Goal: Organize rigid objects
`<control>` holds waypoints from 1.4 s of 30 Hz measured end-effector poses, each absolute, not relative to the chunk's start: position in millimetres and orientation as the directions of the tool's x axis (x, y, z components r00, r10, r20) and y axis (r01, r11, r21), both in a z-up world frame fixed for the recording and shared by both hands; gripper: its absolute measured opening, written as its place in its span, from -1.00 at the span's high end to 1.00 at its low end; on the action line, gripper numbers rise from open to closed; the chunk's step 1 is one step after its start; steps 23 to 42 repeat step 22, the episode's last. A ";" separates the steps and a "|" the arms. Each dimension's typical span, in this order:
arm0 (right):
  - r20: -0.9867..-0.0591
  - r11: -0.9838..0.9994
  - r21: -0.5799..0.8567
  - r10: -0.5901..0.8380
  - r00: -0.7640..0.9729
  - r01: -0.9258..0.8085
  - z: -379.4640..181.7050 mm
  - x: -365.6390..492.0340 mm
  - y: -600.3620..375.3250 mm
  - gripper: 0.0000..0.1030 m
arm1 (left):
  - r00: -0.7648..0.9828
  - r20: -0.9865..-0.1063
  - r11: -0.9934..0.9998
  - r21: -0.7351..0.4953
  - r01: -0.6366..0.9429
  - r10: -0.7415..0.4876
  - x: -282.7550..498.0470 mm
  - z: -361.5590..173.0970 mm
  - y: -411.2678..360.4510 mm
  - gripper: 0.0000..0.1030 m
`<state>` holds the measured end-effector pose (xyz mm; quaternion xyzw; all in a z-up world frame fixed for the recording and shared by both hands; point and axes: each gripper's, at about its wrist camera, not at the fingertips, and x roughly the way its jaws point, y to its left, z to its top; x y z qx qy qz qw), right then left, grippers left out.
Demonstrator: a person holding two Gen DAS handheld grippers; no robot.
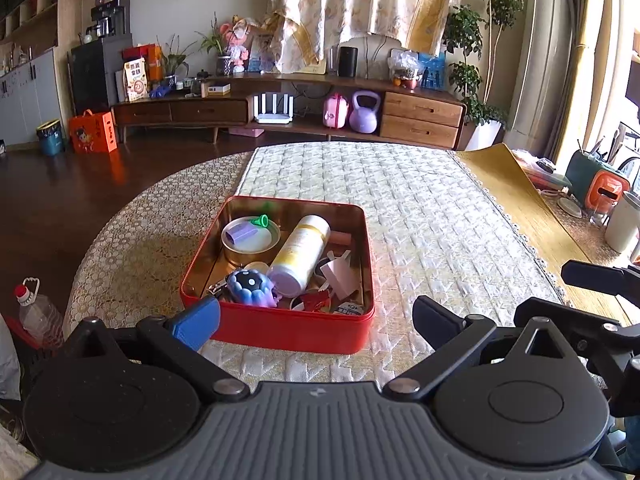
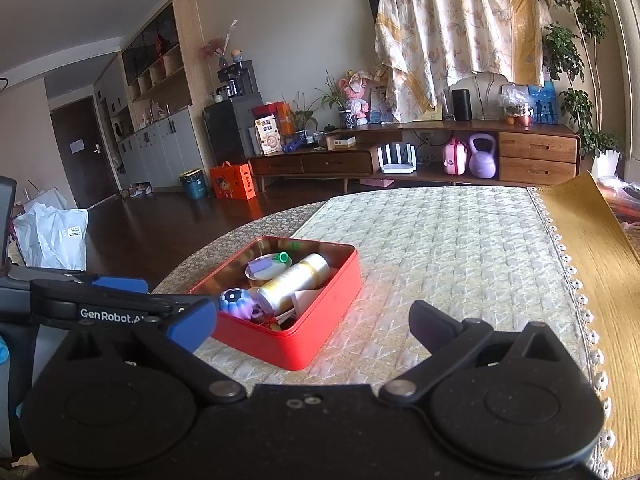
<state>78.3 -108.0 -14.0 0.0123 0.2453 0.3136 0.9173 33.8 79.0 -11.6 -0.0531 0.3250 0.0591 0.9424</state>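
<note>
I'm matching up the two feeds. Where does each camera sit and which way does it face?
Left wrist: on the left gripper, looking down at the red tin; its own open fingers show, with the right gripper at the right edge.
Right wrist: on the right gripper, further right, facing the tin; the left gripper shows at the left.
Shared: the tin, the bottle and the quilted table cover.

Red tin (image 1: 288, 330), cream quilted tablecloth (image 1: 420, 216)
</note>
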 end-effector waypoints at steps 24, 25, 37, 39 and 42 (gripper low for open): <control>-0.475 0.819 0.203 0.562 0.678 -0.536 -16.7 79.1 -112.3 -1.00 | 0.766 -0.634 0.978 -0.072 -0.196 0.107 29.6 -11.3 81.4 -1.00; -0.475 0.819 0.203 0.562 0.678 -0.536 -16.7 79.1 -112.3 -1.00 | 0.766 -0.634 0.978 -0.072 -0.196 0.107 29.6 -11.3 81.4 -1.00; -0.475 0.819 0.203 0.562 0.678 -0.536 -16.7 79.1 -112.3 -1.00 | 0.766 -0.634 0.978 -0.072 -0.196 0.107 29.6 -11.3 81.4 -1.00; -0.475 0.819 0.203 0.562 0.678 -0.536 -16.7 79.1 -112.3 -1.00 | 0.766 -0.634 0.978 -0.072 -0.196 0.107 29.6 -11.3 81.4 -1.00; -0.475 0.819 0.203 0.562 0.678 -0.536 -16.7 79.1 -112.3 -1.00 | 0.766 -0.634 0.978 -0.072 -0.196 0.107 29.6 -11.3 81.4 -1.00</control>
